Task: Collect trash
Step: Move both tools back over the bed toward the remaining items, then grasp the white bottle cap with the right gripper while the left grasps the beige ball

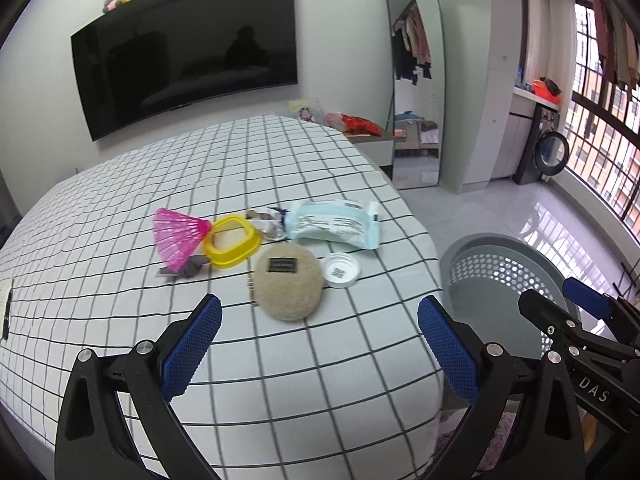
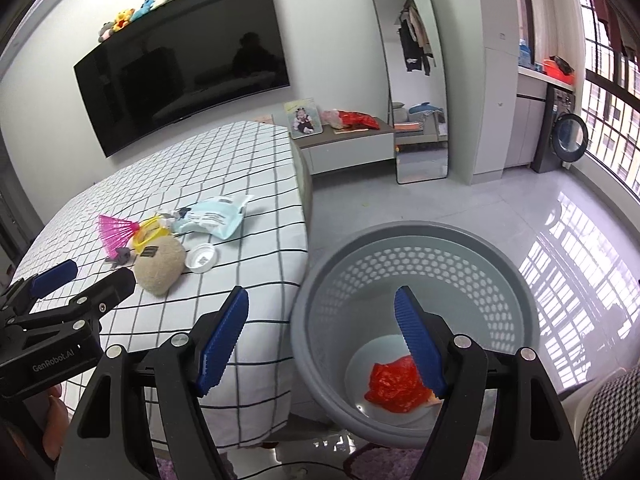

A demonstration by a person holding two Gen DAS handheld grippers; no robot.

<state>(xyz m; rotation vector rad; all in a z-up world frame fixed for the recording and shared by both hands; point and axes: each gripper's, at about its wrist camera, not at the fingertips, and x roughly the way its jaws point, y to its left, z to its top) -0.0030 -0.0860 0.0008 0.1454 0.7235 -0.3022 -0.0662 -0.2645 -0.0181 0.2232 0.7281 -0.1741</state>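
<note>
Several items lie on the checked bed [image 1: 280, 360]: a pink shuttlecock [image 1: 178, 236], a yellow plastic ring [image 1: 232, 242], crumpled foil wrappers [image 1: 266, 222], a light blue packet [image 1: 336, 222], a beige round pouch [image 1: 288, 282], a white lid [image 1: 341, 270] and a small grey scrap [image 1: 192, 267]. My left gripper [image 1: 320, 324] is open and empty, above the bed just short of the pouch. My right gripper [image 2: 320, 316] is open and empty over the grey perforated basket [image 2: 412, 272], which holds a red crumpled bag [image 2: 394, 386]. The basket also shows in the left wrist view [image 1: 500, 264].
The basket stands on the tiled floor beside the bed's corner. A bedside cabinet [image 2: 344, 148] with a photo and red bag, a standing mirror [image 2: 416, 80] and a wall TV [image 2: 184, 60] are behind. A washing machine [image 2: 568, 136] is by the window.
</note>
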